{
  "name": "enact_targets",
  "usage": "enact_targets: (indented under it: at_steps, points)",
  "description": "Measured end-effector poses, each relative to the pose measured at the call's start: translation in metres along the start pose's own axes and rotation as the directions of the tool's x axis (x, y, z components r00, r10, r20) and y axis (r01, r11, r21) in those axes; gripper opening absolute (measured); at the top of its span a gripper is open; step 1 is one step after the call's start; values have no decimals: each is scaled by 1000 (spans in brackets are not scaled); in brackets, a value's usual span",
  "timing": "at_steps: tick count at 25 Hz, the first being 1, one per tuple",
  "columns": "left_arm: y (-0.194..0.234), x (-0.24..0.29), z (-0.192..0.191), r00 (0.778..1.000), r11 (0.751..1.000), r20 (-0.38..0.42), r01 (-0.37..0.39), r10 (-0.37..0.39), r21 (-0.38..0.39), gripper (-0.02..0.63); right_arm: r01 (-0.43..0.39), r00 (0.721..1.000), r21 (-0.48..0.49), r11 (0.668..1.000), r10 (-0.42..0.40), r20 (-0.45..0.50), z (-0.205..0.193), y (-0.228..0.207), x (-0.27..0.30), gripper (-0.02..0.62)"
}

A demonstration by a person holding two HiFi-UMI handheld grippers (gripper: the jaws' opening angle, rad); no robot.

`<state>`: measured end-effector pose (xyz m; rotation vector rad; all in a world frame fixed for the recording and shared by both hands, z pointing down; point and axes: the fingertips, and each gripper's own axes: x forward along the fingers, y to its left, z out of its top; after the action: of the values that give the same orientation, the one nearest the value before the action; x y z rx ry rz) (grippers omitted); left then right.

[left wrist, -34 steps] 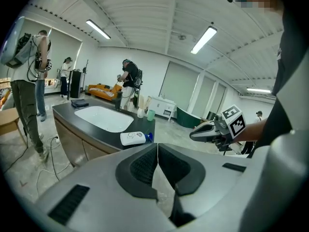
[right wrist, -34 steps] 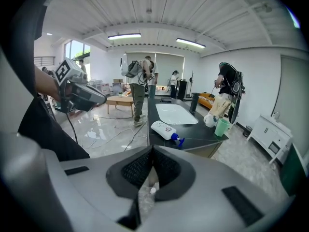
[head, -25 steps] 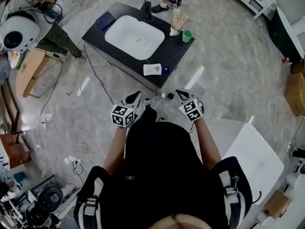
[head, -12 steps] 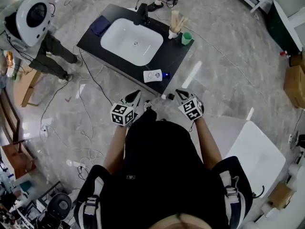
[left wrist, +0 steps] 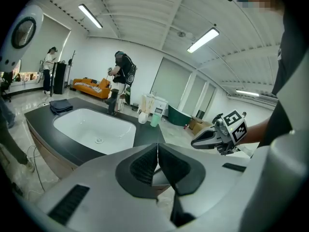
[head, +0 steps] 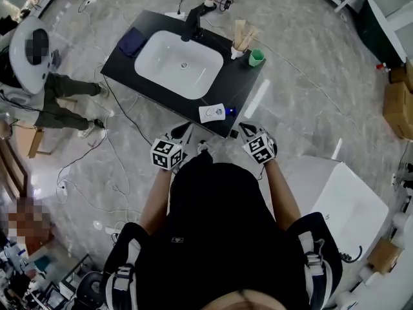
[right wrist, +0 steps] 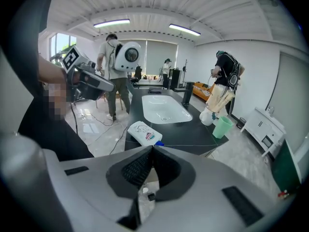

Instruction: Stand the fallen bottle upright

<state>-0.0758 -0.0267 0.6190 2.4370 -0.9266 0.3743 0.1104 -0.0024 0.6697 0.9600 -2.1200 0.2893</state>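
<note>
Grey marbled floor surrounds a black counter (head: 240, 86) with a white basin (head: 181, 63). The person's bare forearms reach forward from the chest. The left gripper (head: 186, 130) and right gripper (head: 243, 128) sit side by side, tipped downward toward the counter's near corner, each with its jaws pressed together on nothing. The fallen bottle (head: 211, 113), white with a blue cap, lies on its side at that corner. Only the right gripper view shows the drawing on its label; the print is too small to read. In the left gripper view, the gripper's own body hides the bottle.
</note>
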Motion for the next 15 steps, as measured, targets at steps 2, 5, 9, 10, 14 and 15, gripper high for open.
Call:
enact_targets:
  at_steps: [2, 5, 9, 10, 14, 15]
  points:
    - [12, 2, 5, 1000, 1000, 1, 7, -7, 4, 15, 4, 1000, 1, 1000, -4, -5, 5, 0, 8, 60]
    - [29, 7, 13, 1000, 1000, 1, 19, -19, 16, 15, 8, 1000, -15, 1000, -8, -13, 13, -1, 20, 60]
    - [45, 13, 21, 1000, 999, -2, 27, -27, 23, 15, 12, 999, -64, 998, -14, -33, 23, -2, 31, 60]
    - [47, 13, 23, 1000, 999, -1, 25, -25, 20, 15, 11, 999, -77, 997, -14, -38, 25, -1, 31, 60]
    - [51, 12, 26, 1000, 1000, -4, 14, -14, 7, 15, -2, 999, -110, 994, -4, -54, 29, -2, 33, 60]
    - [51, 13, 27, 1000, 1000, -5, 10, -10, 6, 15, -4, 998, -115, 993, -2, -56, 29, -5, 35, 60]
